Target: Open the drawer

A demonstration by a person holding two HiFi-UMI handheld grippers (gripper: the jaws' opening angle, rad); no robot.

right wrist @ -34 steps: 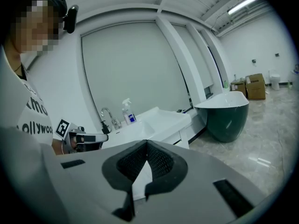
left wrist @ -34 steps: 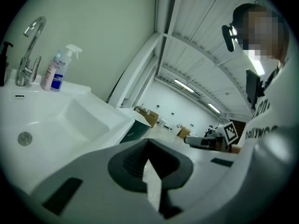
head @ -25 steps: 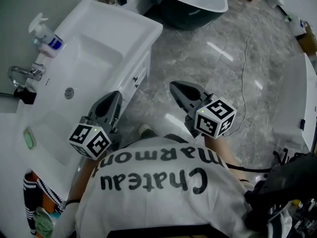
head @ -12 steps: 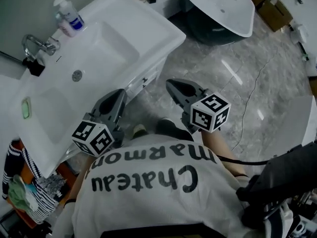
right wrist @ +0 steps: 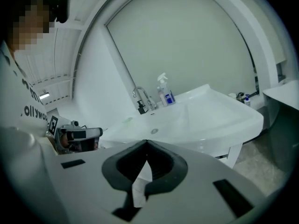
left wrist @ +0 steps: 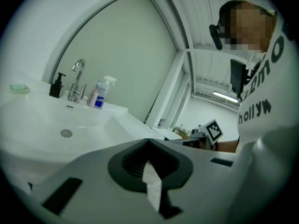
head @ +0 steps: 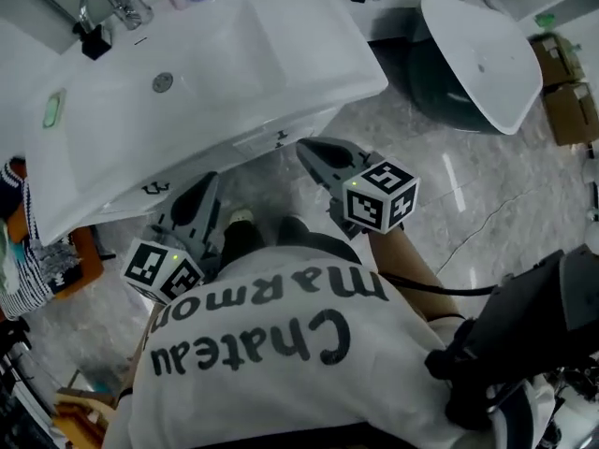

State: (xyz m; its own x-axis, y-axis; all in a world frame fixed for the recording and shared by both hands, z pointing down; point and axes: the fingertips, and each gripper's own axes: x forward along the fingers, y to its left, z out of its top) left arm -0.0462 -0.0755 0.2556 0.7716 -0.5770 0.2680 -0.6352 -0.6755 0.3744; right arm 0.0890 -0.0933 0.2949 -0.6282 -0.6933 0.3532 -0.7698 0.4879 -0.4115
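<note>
A striped basket [head: 21, 251] sits at far left on the grey marble floor [head: 440, 185] of a white-walled washroom. Beside it stands a white vanity basin [head: 309, 26], with a chrome tap [head: 105, 3], a green soap bar [head: 51, 108] and a drain [head: 163, 82]. The drawer [head: 271, 141] is tucked under the basin's front rim, with a small dark handle on its front. The left gripper [head: 208, 183] hovers just short of that rim with its tongs pressed together on nothing. To its right, the right gripper [head: 307, 148] points at the drawer front from close by, its tongs likewise closed and empty. The person in a white lettered shirt [head: 281, 344] stands square to the vanity. Open marble floor stretches from the basin's right corner to a white tub [head: 477, 54]. Cardboard boxes [head: 566, 82] line the far right edge.
</note>
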